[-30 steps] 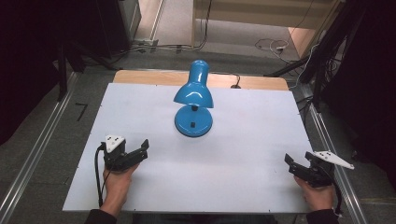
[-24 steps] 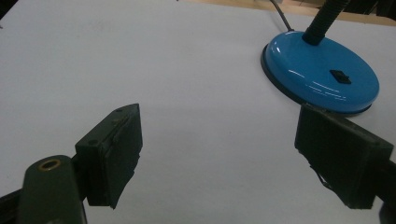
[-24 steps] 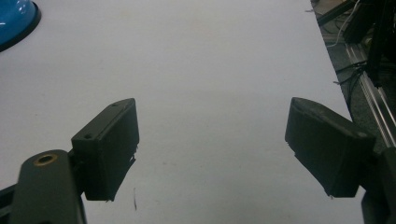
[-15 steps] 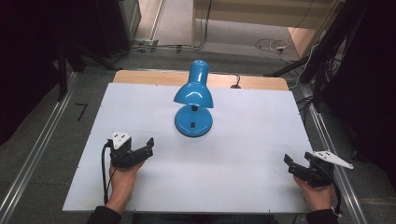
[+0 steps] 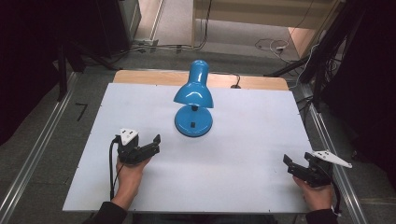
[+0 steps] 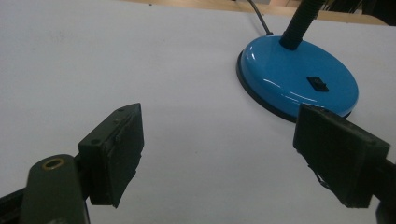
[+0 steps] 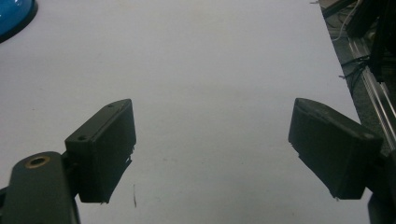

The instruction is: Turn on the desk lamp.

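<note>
My left gripper (image 5: 152, 143), jaws wide and empty, nears the blue lamp (image 5: 193, 109) standing mid-desk toward the far edge; my right gripper (image 5: 293, 164) waits open at the right edge, leaving room.

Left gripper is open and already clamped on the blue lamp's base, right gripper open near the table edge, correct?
Not clamped. The left gripper is open with bare table between its jaws; the lamp base lies ahead, untouched, as the left gripper view shows. The right gripper is open near the edge.

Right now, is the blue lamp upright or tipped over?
Upright. The blue lamp stands with its round base flat on the white table, shade above it.
</note>
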`<state>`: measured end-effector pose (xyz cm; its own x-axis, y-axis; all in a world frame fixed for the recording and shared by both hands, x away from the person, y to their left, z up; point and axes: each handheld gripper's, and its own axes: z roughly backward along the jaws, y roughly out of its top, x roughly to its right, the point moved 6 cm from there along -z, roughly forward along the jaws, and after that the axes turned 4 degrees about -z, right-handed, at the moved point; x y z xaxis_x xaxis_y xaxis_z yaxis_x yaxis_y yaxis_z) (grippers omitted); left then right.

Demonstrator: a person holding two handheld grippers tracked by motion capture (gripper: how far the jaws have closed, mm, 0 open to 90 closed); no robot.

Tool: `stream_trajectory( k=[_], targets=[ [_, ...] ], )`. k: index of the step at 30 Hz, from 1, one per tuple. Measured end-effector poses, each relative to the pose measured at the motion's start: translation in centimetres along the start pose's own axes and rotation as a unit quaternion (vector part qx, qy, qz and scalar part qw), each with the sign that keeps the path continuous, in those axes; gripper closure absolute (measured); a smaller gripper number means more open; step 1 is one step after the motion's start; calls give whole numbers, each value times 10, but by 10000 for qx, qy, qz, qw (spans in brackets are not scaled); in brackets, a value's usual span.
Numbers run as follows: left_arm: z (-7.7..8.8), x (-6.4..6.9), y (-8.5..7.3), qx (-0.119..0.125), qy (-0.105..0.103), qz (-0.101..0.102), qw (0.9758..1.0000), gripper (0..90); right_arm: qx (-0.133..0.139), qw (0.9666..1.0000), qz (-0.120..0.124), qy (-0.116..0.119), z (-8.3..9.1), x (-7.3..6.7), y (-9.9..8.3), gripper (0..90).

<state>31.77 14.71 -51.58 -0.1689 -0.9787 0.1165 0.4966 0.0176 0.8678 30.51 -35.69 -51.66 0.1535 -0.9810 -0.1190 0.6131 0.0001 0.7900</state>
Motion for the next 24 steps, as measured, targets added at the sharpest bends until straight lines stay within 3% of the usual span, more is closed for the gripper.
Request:
stream_trajectory(
  k=[24],
  targets=[
    [-22,23,10,1,-196,-123,9997,233,-98,9999,-35,-1,-2,1,-2,136]
  ],
)
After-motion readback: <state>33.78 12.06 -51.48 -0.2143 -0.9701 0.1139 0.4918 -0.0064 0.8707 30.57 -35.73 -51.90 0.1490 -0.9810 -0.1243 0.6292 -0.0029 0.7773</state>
